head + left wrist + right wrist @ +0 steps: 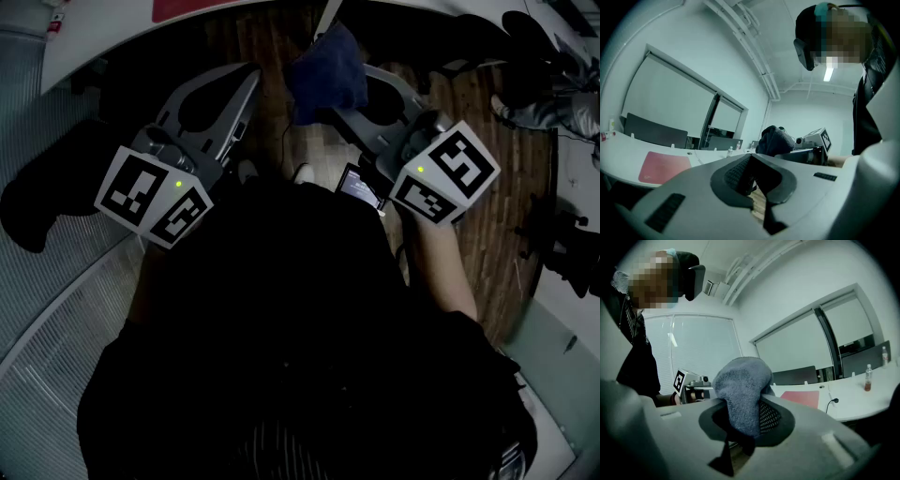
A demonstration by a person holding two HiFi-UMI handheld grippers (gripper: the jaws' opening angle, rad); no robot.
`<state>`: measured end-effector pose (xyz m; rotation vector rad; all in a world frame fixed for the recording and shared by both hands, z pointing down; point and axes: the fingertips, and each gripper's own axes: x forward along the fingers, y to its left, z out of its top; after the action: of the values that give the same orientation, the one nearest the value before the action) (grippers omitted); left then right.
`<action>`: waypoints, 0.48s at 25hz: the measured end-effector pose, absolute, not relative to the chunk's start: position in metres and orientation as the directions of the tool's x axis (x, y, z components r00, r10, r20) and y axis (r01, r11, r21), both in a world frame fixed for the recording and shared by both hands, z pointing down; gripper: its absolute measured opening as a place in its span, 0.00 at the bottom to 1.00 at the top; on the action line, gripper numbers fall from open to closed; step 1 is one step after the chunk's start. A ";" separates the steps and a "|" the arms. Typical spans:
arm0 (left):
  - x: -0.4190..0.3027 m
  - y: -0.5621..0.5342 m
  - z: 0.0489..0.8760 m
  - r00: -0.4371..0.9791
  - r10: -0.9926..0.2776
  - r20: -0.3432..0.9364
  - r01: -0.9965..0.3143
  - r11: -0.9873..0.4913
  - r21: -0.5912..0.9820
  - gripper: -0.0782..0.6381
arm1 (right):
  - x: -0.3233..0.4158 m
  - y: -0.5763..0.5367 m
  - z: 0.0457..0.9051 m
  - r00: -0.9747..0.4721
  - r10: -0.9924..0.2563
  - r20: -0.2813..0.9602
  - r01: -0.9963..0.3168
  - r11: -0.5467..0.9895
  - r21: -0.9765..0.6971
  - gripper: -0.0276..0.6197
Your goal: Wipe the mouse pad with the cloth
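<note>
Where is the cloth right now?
The cloth is clamped in the right gripper; the head view shows it top centre, over the wood floor.

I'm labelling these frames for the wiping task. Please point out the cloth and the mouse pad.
cloth (pixel 740 390): right gripper view, middle of the grey bundle.
mouse pad (pixel 801 398): right gripper view, centre of its red top.

Blue cloth, red mouse pad
</note>
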<state>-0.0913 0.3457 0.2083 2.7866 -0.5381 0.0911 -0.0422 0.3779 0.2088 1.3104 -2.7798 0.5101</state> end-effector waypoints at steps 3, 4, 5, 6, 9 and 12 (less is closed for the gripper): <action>-0.093 0.345 0.208 0.921 -0.369 0.127 -0.390 -0.879 0.273 0.12 | -0.043 0.378 0.209 -0.656 -0.737 0.165 -0.747 0.603 -0.280 0.16; -0.093 0.346 0.207 0.920 -0.370 0.129 -0.392 -0.879 0.272 0.12 | -0.043 0.378 0.208 -0.659 -0.734 0.164 -0.744 0.606 -0.281 0.16; -0.092 0.347 0.207 0.921 -0.368 0.130 -0.390 -0.880 0.271 0.12 | -0.043 0.378 0.207 -0.663 -0.731 0.162 -0.741 0.609 -0.282 0.16; -0.092 0.349 0.207 0.923 -0.362 0.132 -0.385 -0.883 0.269 0.12 | -0.044 0.378 0.207 -0.667 -0.728 0.160 -0.738 0.613 -0.283 0.16; -0.086 0.357 0.208 0.932 -0.332 0.147 -0.360 -0.896 0.259 0.12 | -0.045 0.378 0.207 -0.683 -0.714 0.155 -0.721 0.626 -0.298 0.16; -0.083 0.363 0.210 0.932 -0.326 0.157 -0.357 -0.896 0.265 0.12 | -0.045 0.380 0.211 -0.711 -0.685 0.161 -0.693 0.641 -0.331 0.16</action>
<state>-0.0831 0.3626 0.2101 2.7986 -0.5058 0.1559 -0.0453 0.3802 0.2114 1.1867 -2.8265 0.5839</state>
